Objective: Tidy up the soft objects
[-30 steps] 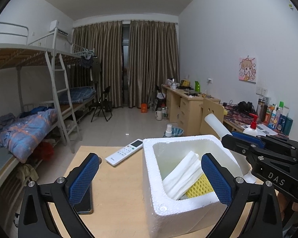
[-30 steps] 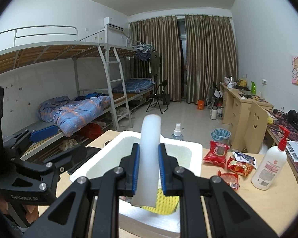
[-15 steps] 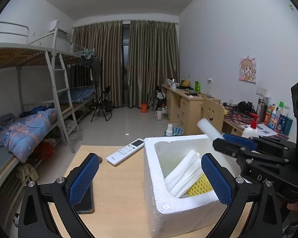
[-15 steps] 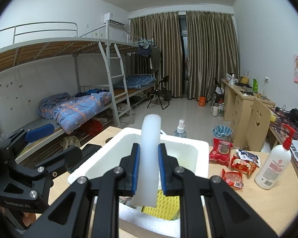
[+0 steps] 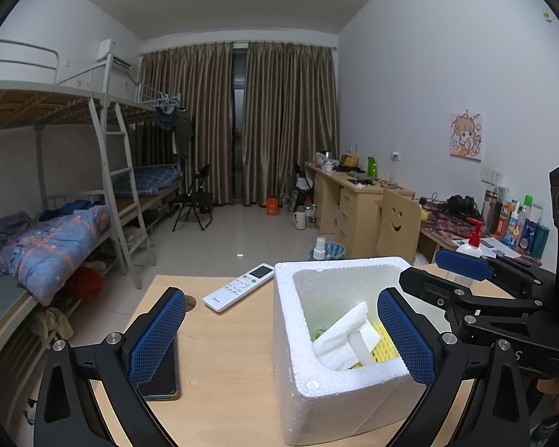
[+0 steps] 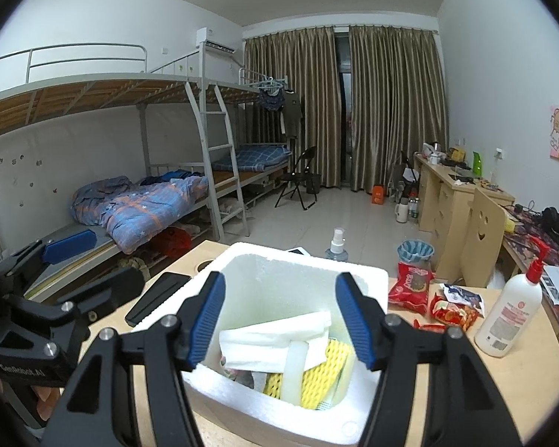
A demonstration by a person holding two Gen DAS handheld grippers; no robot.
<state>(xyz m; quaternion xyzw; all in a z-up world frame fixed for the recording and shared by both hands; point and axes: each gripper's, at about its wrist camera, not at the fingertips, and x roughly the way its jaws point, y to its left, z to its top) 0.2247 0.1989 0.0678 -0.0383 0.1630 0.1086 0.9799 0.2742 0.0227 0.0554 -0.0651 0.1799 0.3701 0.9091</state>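
- While the left gripper (image 5: pixel 279 339) gapes empty beside the foam box (image 5: pixel 328 402), the white foam strip (image 5: pixel 361 348) lies inside.
- Seen from the right wrist, the right gripper (image 6: pixel 279 320) has just been opening, nothing between; the strip (image 6: pixel 293 368) looks light and squashy, best pinched mid-length.

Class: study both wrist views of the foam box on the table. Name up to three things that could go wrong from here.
1. The right gripper, just opened with nothing between its fingers, hangs over the foam box; pulling back carelessly might clip the rim and shift it.
2. The foam strip leans on the yellow netting and white sheets; it may tip out when more is added.
3. The box's near corner looks close to the table edge.
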